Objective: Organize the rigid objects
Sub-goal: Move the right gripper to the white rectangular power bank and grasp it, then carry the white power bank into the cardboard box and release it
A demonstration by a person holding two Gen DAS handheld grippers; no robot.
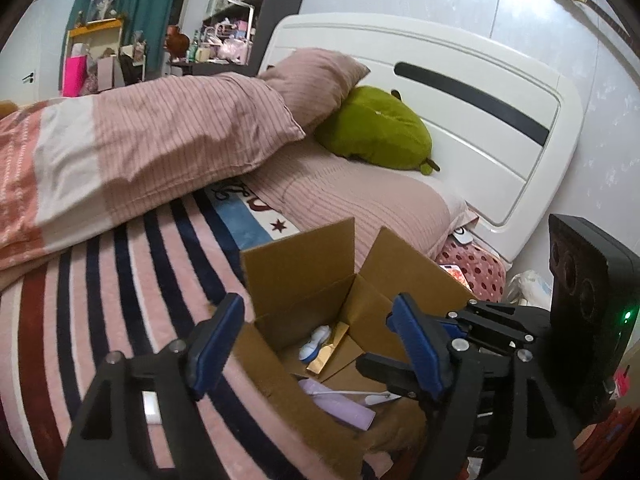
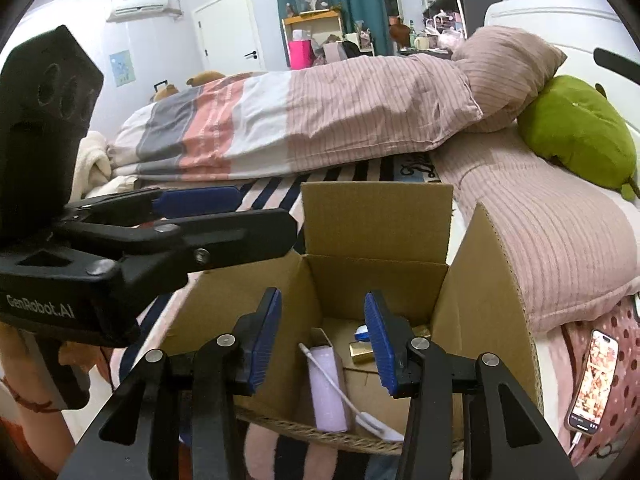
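An open cardboard box (image 1: pixel 298 270) (image 2: pixel 376 220) stands on the striped bed. Inside lie a lilac power bank (image 2: pixel 328 390) (image 1: pixel 340 402) with a white cable (image 2: pixel 362 416), a gold packet (image 2: pixel 362 352) (image 1: pixel 324 356) and a white-and-blue item (image 1: pixel 316 344). My left gripper (image 1: pixel 316 344) is open and empty above the box's left edge. My right gripper (image 2: pixel 322 340) is open and empty over the box's near side. The right gripper shows in the left wrist view (image 1: pixel 492 320); the left gripper shows in the right wrist view (image 2: pixel 240 216).
A pink striped duvet (image 1: pixel 132 152), pillows (image 2: pixel 552 232) and a green plush (image 1: pixel 380 128) lie on the bed against a white headboard (image 1: pixel 460 92). A phone (image 2: pixel 594 384) lies at the bed's right edge. Shelves and a door are far behind.
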